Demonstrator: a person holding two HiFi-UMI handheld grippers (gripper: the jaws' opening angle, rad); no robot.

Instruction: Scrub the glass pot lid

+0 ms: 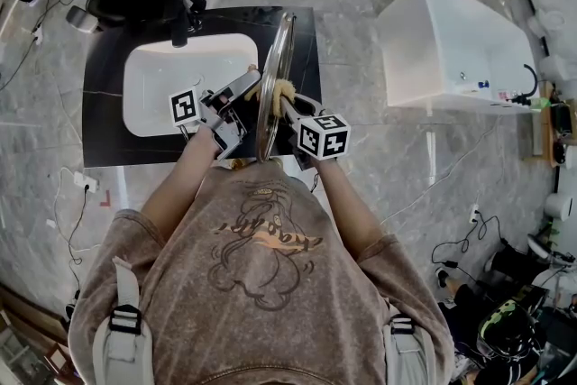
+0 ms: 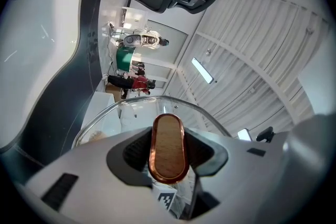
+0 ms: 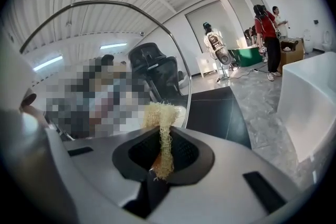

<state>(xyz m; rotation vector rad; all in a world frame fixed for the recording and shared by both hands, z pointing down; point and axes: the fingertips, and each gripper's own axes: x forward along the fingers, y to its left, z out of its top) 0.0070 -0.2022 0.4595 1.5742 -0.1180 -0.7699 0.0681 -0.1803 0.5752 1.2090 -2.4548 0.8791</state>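
Nearest me, my left jaws (image 1: 245, 87) are clamped on the lid's wooden knob (image 2: 168, 148). My right jaws (image 1: 290, 104) pinch a yellow fibrous scrubber (image 3: 160, 134), whose free end looks to rest against the glass.

The lid (image 1: 273, 77) hangs in the air between my two grippers, over the right end of the sink (image 1: 162, 86) in the dark bench (image 1: 108, 77).

I judge it stiff, fairly heavy and breakable, and slick once wet, with a metal rim. The knob is the only sure hold, so I'd keep that grip firm and press lightly with the soft scrubber.

The lid stands on edge. Its knob face points left and its underside right, and its edge line runs straight away from my body.
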